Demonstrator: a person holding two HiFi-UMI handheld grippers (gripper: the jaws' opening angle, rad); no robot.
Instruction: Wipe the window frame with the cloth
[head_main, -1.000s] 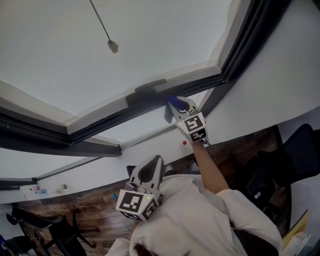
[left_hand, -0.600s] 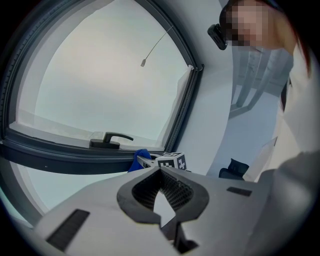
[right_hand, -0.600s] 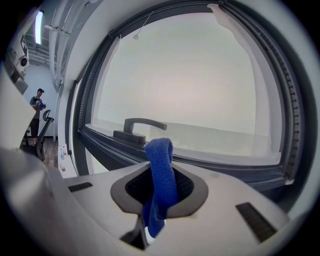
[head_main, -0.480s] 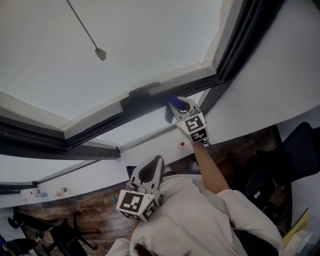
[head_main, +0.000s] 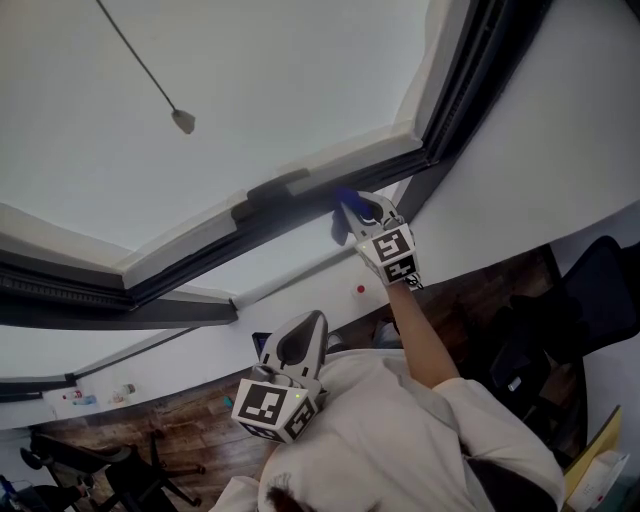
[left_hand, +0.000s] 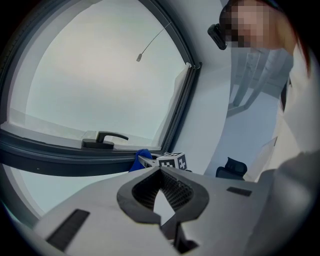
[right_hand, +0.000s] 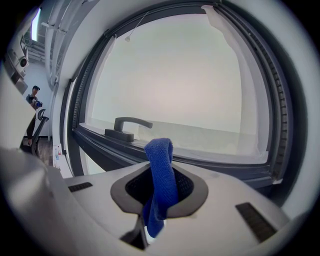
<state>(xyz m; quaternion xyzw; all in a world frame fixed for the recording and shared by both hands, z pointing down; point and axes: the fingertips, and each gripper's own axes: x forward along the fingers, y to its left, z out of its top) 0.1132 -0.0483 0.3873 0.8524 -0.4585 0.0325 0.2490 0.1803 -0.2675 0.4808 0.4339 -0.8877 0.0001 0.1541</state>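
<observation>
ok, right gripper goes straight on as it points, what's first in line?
Likely the dark window frame right of the handle, with the blue cloth in the right gripper touching first; depth is unclear.

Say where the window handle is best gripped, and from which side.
Probably the handle by its free lever bar, approached from the room side with jaws across it: it stands proud of the frame, leaving a gap, while its base sits flush.

The right tool (right_hand: 159, 197) clamped a blue cloth (right_hand: 160, 180) at frame centre, below the dark window frame (right_hand: 200, 162) and its handle (right_hand: 127, 127).
</observation>
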